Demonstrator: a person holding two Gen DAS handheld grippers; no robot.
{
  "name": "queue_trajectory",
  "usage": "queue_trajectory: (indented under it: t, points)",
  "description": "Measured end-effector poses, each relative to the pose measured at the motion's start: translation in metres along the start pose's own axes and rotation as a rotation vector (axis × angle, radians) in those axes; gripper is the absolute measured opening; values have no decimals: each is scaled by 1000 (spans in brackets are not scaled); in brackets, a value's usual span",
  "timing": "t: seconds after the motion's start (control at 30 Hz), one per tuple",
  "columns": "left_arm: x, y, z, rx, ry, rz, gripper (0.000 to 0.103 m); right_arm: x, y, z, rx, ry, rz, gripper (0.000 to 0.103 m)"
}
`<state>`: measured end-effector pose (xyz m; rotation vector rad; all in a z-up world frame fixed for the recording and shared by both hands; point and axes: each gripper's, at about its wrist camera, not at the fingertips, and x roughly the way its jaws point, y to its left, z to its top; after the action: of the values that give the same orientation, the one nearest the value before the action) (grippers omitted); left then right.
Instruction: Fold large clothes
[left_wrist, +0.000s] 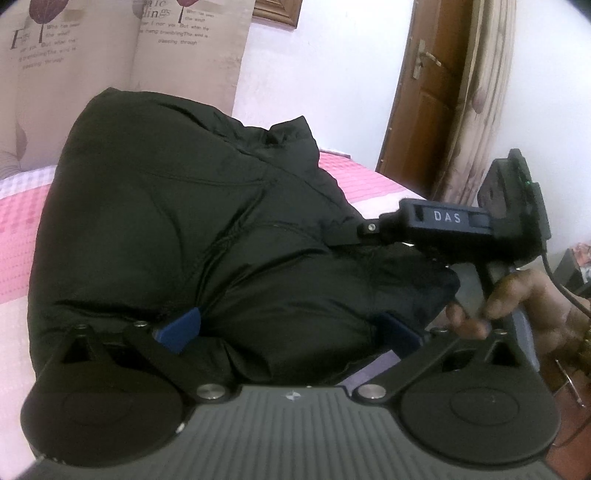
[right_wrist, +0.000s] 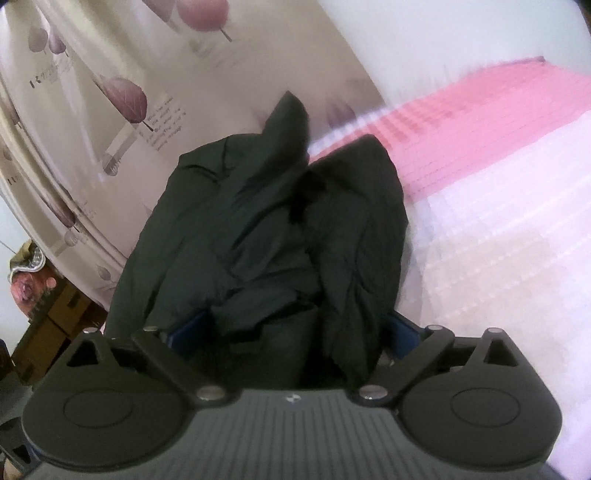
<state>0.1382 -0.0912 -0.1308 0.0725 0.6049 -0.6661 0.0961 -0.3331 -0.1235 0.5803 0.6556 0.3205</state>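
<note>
A large black padded jacket (left_wrist: 177, 221) is bunched up over a bed with a pink and white checked cover (left_wrist: 14, 236). My left gripper (left_wrist: 288, 332) has its blue fingers (left_wrist: 181, 328) spread wide, with a thick fold of the jacket between them. My right gripper shows at the right of the left wrist view (left_wrist: 369, 229), its tip pressed into the jacket's edge. In the right wrist view the jacket (right_wrist: 266, 229) hangs lifted and crumpled. The right gripper (right_wrist: 295, 332) has jacket fabric filling the gap between its blue fingers (right_wrist: 402, 328).
A curtain printed with purple leaves (left_wrist: 110, 55) hangs behind the bed. A brown wooden door (left_wrist: 424, 92) stands at the right. Cardboard boxes (right_wrist: 48, 325) sit low at the left in the right wrist view. The bed cover (right_wrist: 498, 240) spreads to the right.
</note>
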Motion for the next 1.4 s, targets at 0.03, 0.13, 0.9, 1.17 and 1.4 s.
queue_trajectory:
  t: [0.03, 0.13, 0.9, 1.17, 1.4]
  points:
    - [0, 0, 0, -1, 1, 1, 103, 0, 0, 0, 3, -1, 3, 102]
    - [0, -2, 1, 0, 3, 4, 103, 3, -2, 1, 6, 4, 13, 103]
    - [-54, 177, 31, -532, -39, -207, 103, 9, -28, 27, 60, 82, 121, 103]
    - [9, 220, 3, -664, 99, -437, 103, 19, -34, 40, 67, 150, 174, 103]
    - [28, 220, 6, -597, 112, -444, 103, 38, -33, 49, 97, 151, 228, 103]
